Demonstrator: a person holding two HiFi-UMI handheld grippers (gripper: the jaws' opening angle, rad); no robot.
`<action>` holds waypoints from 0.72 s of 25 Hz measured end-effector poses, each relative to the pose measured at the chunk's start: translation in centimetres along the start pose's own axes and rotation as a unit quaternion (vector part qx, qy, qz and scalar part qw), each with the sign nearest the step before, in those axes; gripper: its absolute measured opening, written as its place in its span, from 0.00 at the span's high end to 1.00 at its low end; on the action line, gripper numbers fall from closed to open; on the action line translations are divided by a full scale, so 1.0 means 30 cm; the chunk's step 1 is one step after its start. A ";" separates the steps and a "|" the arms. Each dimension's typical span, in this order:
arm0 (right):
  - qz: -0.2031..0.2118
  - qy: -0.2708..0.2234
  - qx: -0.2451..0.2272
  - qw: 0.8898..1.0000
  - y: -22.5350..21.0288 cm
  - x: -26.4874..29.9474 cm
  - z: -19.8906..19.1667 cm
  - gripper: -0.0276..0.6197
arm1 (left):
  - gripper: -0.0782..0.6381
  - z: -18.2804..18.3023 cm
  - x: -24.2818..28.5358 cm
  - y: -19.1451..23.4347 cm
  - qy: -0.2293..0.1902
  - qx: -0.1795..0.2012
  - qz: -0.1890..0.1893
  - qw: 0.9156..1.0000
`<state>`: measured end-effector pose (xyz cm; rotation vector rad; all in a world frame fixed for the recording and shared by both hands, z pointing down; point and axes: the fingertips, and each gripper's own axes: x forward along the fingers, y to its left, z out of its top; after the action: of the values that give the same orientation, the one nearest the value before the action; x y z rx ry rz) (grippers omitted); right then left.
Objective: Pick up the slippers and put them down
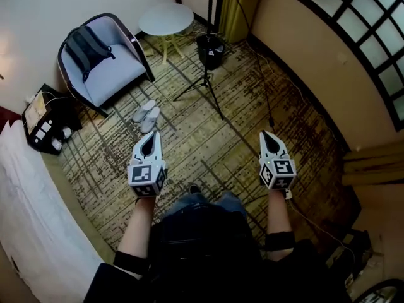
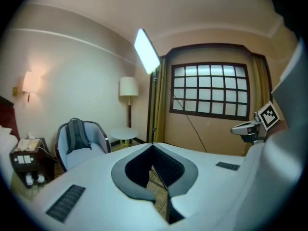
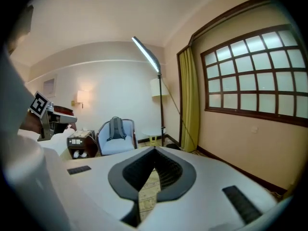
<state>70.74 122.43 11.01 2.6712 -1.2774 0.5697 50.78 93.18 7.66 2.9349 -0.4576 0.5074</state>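
Left claw (image 1: 149, 145) and right claw (image 1: 270, 142) are hovering closed and empty, the pair of pale grey slippers (image 1: 146, 114) lying end-on just above the left one, far nearer it.

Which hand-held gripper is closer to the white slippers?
Left. The left hand-held gripper is just short of the slippers; the right hand-held gripper is far off to their right.

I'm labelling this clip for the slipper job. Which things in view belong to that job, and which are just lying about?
For the job:
slippers, untouched
left gripper, shut, empty
right gripper, shut, empty

Just lying about:
armchair
backpack on the armchair
round table
tripod
black bin
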 end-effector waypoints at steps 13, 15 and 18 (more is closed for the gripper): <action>0.256 0.021 -0.107 0.961 0.684 0.501 0.228 0.95 | 0.91 -0.099 -0.330 0.539 -0.010 -0.067 0.222 0.973; 0.303 0.018 -0.119 0.946 0.797 0.562 0.256 0.95 | 0.91 -0.133 -0.384 0.597 -0.016 -0.072 0.262 0.962; 0.364 0.015 -0.140 0.921 0.962 0.635 0.282 0.95 | 0.91 -0.154 -0.470 0.657 -0.015 -0.097 0.317 0.943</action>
<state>61.72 88.03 9.21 1.8947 -2.1540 0.4404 30.48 79.19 8.56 2.5586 -1.3850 0.4407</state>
